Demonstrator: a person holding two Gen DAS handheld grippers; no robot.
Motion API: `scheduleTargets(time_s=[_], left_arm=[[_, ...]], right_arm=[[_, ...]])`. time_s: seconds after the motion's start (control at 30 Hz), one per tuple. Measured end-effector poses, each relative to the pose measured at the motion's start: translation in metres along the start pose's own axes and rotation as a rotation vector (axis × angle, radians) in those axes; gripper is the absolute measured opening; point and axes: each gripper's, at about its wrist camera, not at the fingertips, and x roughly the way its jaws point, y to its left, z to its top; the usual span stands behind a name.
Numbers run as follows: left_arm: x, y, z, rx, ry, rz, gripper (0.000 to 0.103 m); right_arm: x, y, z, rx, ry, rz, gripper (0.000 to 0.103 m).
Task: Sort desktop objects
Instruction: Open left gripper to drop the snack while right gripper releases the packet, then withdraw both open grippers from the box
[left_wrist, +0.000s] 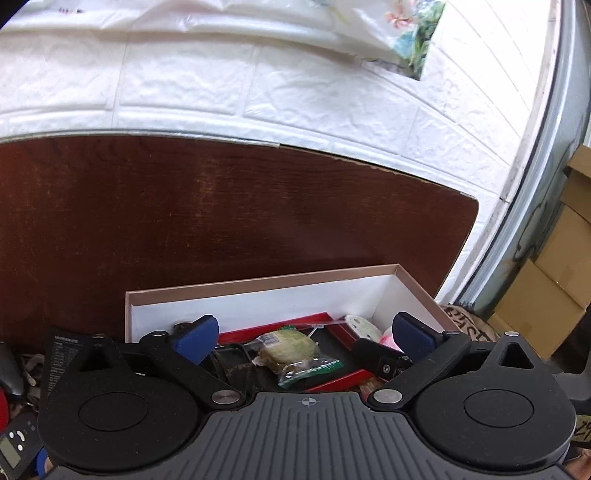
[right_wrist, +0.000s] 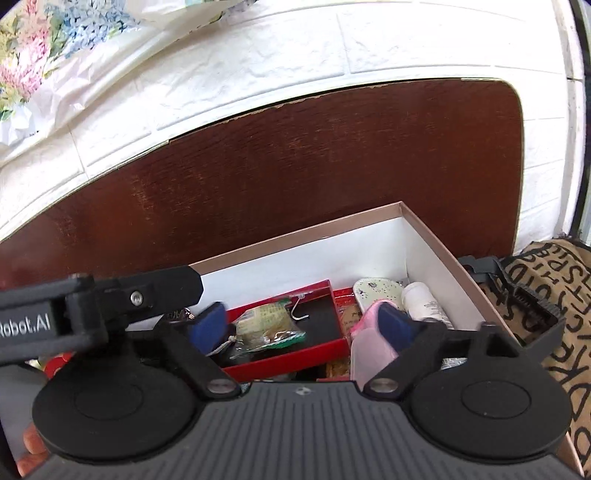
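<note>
A white-lined cardboard box (left_wrist: 266, 295) sits on the dark wooden table (left_wrist: 221, 206); it also shows in the right wrist view (right_wrist: 314, 254). Inside lies a red tray (left_wrist: 343, 380) holding a wrapped green snack (left_wrist: 291, 349), seen too in the right wrist view (right_wrist: 266, 325). A speckled round item (right_wrist: 376, 293), a white bottle (right_wrist: 424, 302) and a pink item (right_wrist: 369, 343) lie at the box's right. My left gripper (left_wrist: 303, 338) is open and empty above the box. My right gripper (right_wrist: 303, 326) is open and empty above the tray, its right finger by the pink item.
A white brick-pattern wall (left_wrist: 258, 81) backs the table. Cardboard cartons (left_wrist: 554, 295) stand at the right. A patterned bag (right_wrist: 554, 314) lies right of the box. Small devices (left_wrist: 14, 446) lie at the left. The left gripper's arm (right_wrist: 92, 310) crosses the right wrist view.
</note>
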Motion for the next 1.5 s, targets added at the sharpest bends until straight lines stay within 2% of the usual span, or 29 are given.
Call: scheduleTargets(time_s=[0.4, 0.57, 0.77, 1.13, 1.33, 1.5], left_arm=[[-0.030, -0.001, -0.009, -0.002, -0.002, 0.008, 0.103], [-0.057, -0.004, -0.018, 0.007, -0.024, 0.014, 0.103], [-0.094, -0.008, -0.035, 0.002, -0.015, 0.031, 0.103], [-0.167, -0.012, -0.086, -0.015, -0.022, 0.043, 0.103], [-0.201, -0.011, -0.121, 0.024, -0.057, 0.093, 0.103], [-0.217, -0.001, -0.151, 0.012, -0.029, 0.140, 0.103]], right_arm=[[-0.025, 0.015, -0.009, -0.029, 0.013, -0.009, 0.101], [-0.048, 0.027, -0.016, -0.057, -0.003, -0.007, 0.102], [-0.082, 0.051, -0.032, -0.132, -0.029, -0.012, 0.102], [-0.139, 0.092, -0.082, -0.212, -0.074, 0.043, 0.103], [-0.160, 0.105, -0.119, -0.210, -0.074, 0.081, 0.103], [-0.166, 0.119, -0.152, -0.207, -0.040, 0.104, 0.103]])
